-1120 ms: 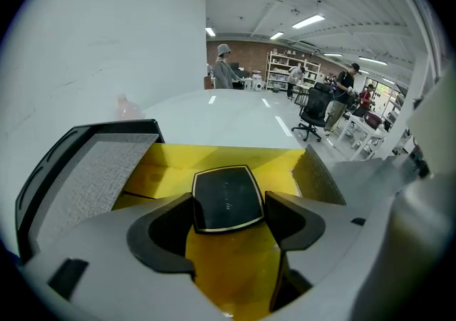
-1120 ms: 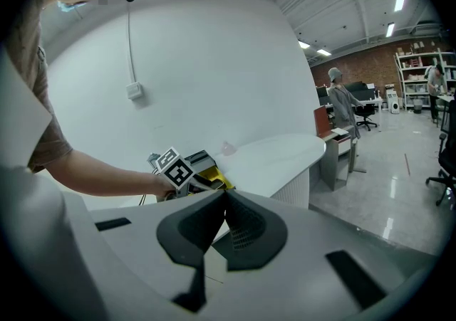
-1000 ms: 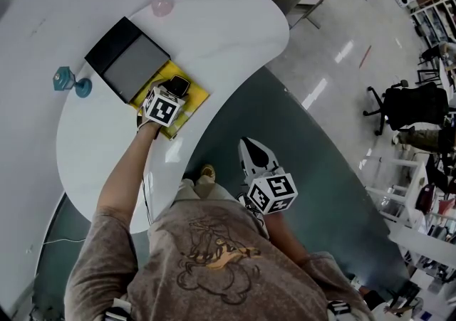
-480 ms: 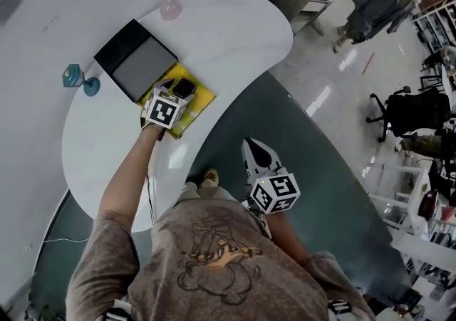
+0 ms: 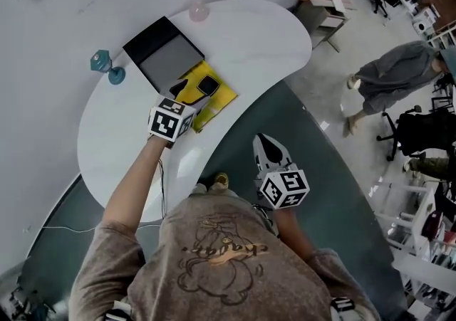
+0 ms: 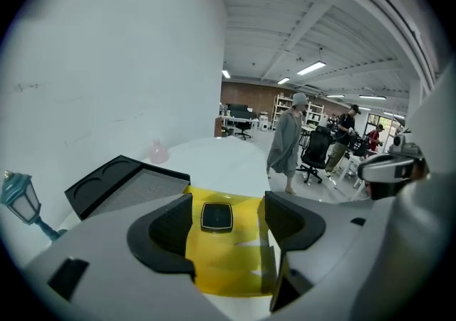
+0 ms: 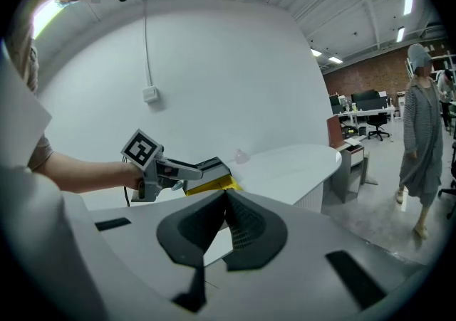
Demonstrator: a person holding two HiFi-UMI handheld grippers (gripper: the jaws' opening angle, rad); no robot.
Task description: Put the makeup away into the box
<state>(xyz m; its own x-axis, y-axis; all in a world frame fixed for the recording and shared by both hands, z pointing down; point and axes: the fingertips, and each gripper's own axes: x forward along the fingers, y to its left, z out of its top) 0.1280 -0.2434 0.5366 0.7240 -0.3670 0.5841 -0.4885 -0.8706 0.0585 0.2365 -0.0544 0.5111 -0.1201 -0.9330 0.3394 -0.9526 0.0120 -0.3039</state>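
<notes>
A small black makeup compact (image 5: pixel 207 85) lies on a yellow mat (image 5: pixel 219 101) on the white table (image 5: pixel 249 42). Right beside the mat stands the black box (image 5: pixel 165 56), open, with a grey lining. My left gripper (image 5: pixel 189 93) hovers over the mat's near end, open and empty. In the left gripper view the compact (image 6: pixel 216 217) shows between the wide-set jaws of that gripper (image 6: pixel 229 235) but below and beyond them, untouched; the box (image 6: pixel 121 184) is at left. My right gripper (image 5: pixel 268 147) is shut and empty, off the table over the floor; its own view shows the tips (image 7: pixel 226 197) meeting.
A blue lantern ornament (image 5: pixel 105 65) and a pink object (image 5: pixel 198 11) stand near the table's far edge. A person in grey (image 5: pixel 395 74) walks across the floor at right, near office chairs (image 5: pixel 424 131). A cable (image 5: pixel 162 184) hangs over the table's near edge.
My left gripper has lifted up off the yellow mat, still open; the compact stays on the mat. The right gripper has barely shifted. A person has walked closer at right.
</notes>
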